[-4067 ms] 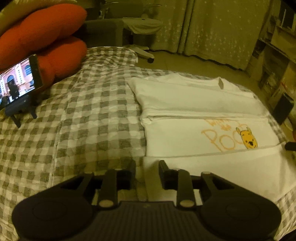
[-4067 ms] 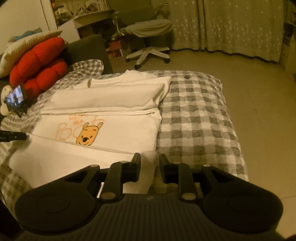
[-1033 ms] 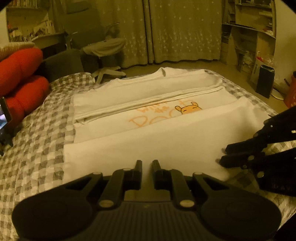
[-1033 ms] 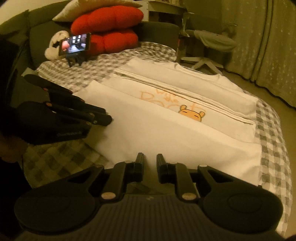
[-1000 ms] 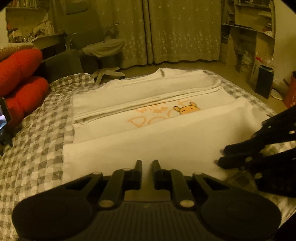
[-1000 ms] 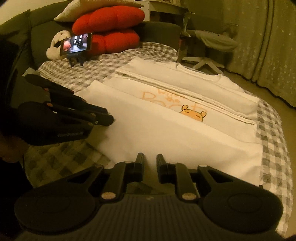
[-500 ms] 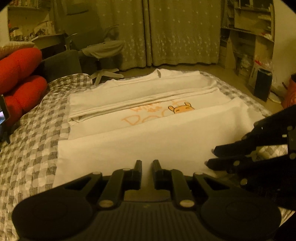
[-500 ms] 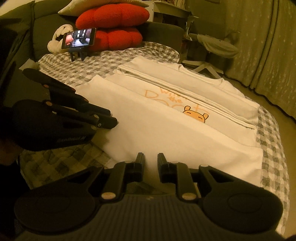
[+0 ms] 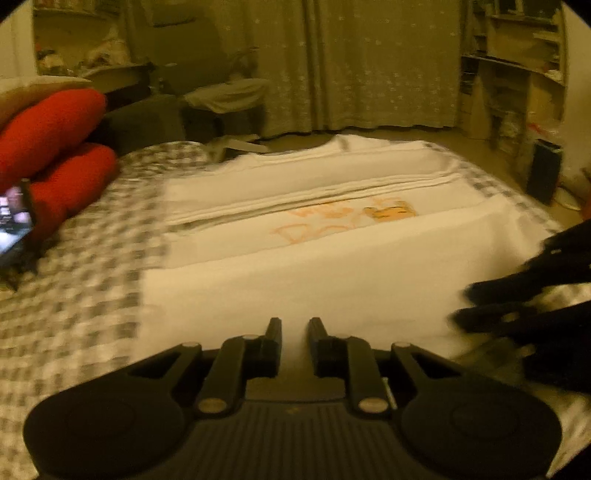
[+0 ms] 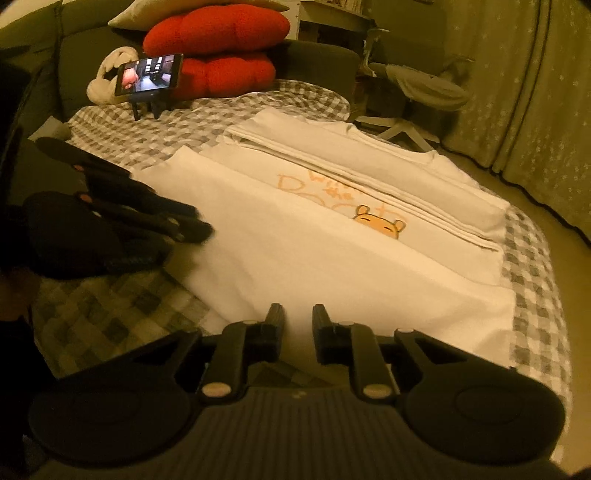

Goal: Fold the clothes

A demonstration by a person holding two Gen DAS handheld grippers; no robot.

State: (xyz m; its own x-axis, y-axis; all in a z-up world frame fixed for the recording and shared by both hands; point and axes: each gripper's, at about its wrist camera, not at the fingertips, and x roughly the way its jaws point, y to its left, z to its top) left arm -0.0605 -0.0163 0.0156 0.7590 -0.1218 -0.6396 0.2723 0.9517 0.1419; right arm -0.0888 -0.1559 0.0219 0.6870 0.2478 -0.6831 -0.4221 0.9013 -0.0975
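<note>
A white T-shirt [image 9: 332, 280] [image 10: 314, 258] with an orange bear print [image 9: 391, 212] [image 10: 380, 225] lies flat on the checked bed cover [image 9: 74, 295] [image 10: 532, 280]. Both of its long sides are folded in over the middle. My left gripper [image 9: 294, 323] [image 10: 201, 223] sits at the near edge of the near panel, and its jaws are opening. White cloth shows in the gap, but the pads are not pressing on it. My right gripper [image 10: 298, 310] [image 9: 461, 306] is at the same edge further along. A gap shows between its fingers and it grips nothing.
Red cushions [image 9: 55, 147] [image 10: 214, 26] and a phone on a stand [image 10: 149, 74] [image 9: 13, 225] sit at the head of the bed. An office chair [image 10: 424, 88] [image 9: 221, 96], curtains and shelves stand beyond. A dark box [image 9: 543, 173] is on the floor.
The gap between my left gripper's fingers has widened. Its view has shifted a little and is now blurred. My right gripper and the shirt have hardly moved.
</note>
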